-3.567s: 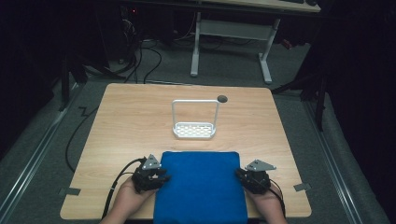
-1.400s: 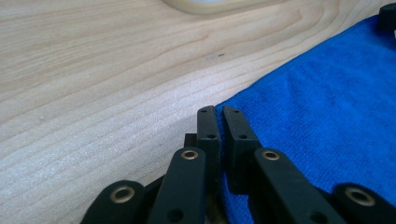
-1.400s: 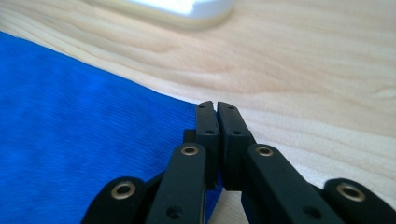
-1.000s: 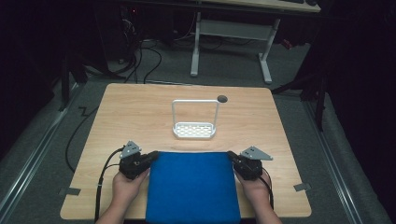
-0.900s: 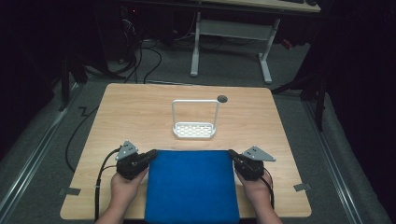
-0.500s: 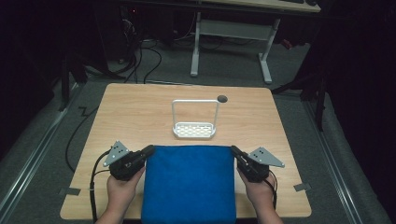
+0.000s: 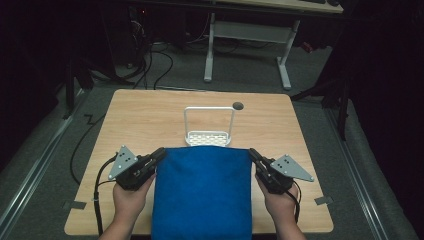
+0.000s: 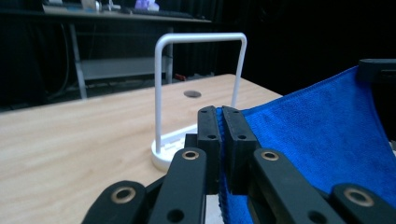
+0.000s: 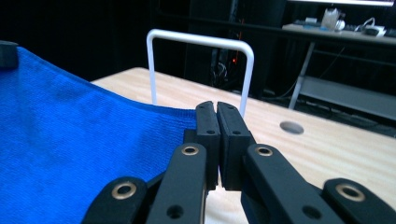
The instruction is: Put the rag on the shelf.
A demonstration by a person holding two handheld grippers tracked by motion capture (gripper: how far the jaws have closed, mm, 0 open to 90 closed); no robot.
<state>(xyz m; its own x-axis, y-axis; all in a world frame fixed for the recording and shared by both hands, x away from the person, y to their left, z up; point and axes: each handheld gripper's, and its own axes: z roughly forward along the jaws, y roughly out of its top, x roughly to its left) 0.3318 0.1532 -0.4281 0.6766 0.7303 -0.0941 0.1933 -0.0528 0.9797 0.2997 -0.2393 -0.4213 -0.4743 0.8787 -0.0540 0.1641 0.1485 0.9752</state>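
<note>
A blue towel point(image 7: 202, 192) is stretched flat above the near half of the wooden table point(image 7: 145, 120), its far edge level with the white rack's base. My left gripper point(image 7: 160, 153) is shut on the towel's far left corner point(image 8: 224, 140). My right gripper point(image 7: 252, 153) is shut on the far right corner point(image 9: 187, 119). The white wire rack point(image 7: 209, 125) stands upright just beyond the towel's far edge, its arch point(image 8: 201, 39) rising past my left jaws and its arch point(image 9: 201, 42) behind my right jaws.
A round cable hole point(image 7: 238, 105) lies in the table behind the rack to the right. A white-legged desk point(image 7: 247, 35) and cables point(image 7: 155, 60) are on the floor beyond the table. Bare wood spreads left and right of the rack.
Both grippers have lifted the towel's far corners and carried them forward toward the rack. The towel has narrowed slightly and its far edge now reaches the rack's base.
</note>
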